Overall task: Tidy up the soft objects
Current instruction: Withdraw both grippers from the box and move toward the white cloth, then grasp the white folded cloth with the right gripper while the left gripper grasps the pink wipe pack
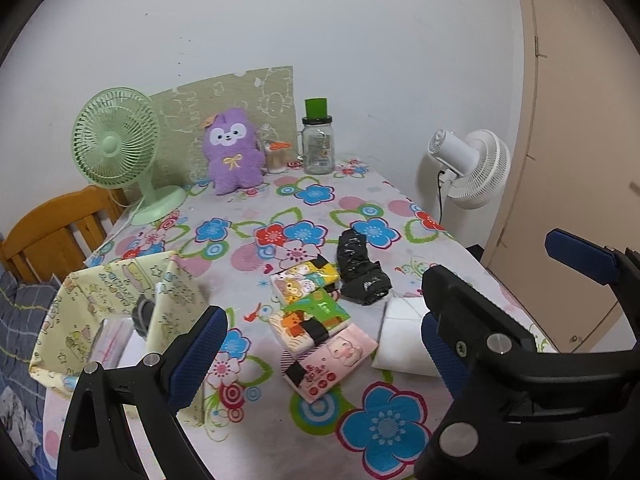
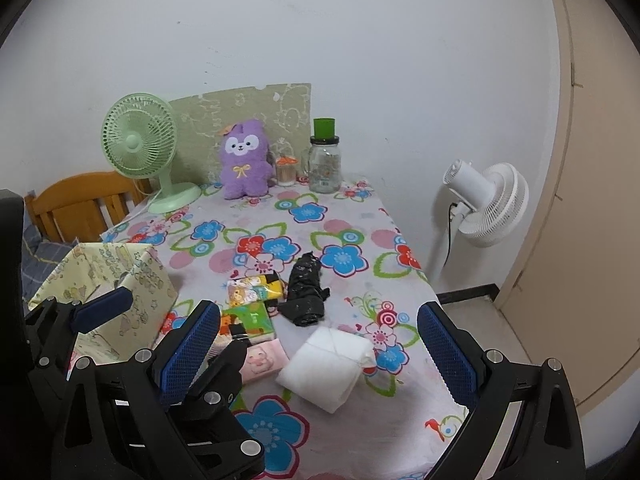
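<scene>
Setting: a domestic room in a home. Indicators: a counter (image 2: 340, 420) covered with a flower-print cloth, a green desk fan (image 2: 141, 148), a purple plush toy (image 2: 244, 160), a glass mug jar (image 2: 325, 166), a wooden chair (image 2: 80, 204), a white pedestal fan (image 2: 490, 204), and plain painted walls.

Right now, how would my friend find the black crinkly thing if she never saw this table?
Start at the flowery tablecloth and come toward its middle, where three cartoon tissue packs lie in a row. Just right of them, beyond the white folded bundle, lies the black plastic bag roll. It is the only dark, shiny, wrinkled thing among the bright ones.
</scene>
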`<action>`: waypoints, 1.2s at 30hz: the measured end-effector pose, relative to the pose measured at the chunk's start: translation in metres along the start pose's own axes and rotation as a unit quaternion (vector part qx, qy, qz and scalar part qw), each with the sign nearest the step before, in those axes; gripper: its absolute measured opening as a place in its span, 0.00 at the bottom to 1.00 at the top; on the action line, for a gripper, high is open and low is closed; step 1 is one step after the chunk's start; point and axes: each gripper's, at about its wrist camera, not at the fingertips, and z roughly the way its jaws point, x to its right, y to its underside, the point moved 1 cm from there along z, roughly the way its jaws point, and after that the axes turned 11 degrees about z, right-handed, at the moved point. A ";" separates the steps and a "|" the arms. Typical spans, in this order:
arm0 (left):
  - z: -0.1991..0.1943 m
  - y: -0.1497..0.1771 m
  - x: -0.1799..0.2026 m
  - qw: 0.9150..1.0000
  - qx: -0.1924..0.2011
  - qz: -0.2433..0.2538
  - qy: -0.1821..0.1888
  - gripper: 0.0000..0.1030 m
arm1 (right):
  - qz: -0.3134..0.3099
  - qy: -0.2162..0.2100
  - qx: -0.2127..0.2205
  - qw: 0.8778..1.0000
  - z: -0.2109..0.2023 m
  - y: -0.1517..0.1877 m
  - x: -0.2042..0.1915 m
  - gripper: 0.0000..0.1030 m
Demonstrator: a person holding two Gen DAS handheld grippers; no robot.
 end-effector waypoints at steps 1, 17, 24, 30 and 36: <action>0.002 0.000 0.001 1.000 -0.001 0.001 0.002 0.96 | 0.002 0.001 -0.002 1.000 0.002 0.001 0.002 0.97; 0.040 0.015 0.009 1.000 -0.018 0.008 0.018 0.96 | 0.026 0.011 -0.036 0.999 0.040 0.021 0.020 0.97; 0.061 0.030 0.002 0.999 -0.037 0.010 0.022 0.96 | 0.023 0.022 -0.057 0.998 0.061 0.035 0.016 0.97; 0.073 0.040 -0.003 0.998 -0.045 0.011 0.033 0.96 | 0.033 0.031 -0.070 0.997 0.075 0.045 0.016 0.97; 0.087 0.047 -0.003 0.997 -0.059 0.020 0.040 0.96 | 0.039 0.044 -0.082 0.995 0.088 0.054 0.018 0.97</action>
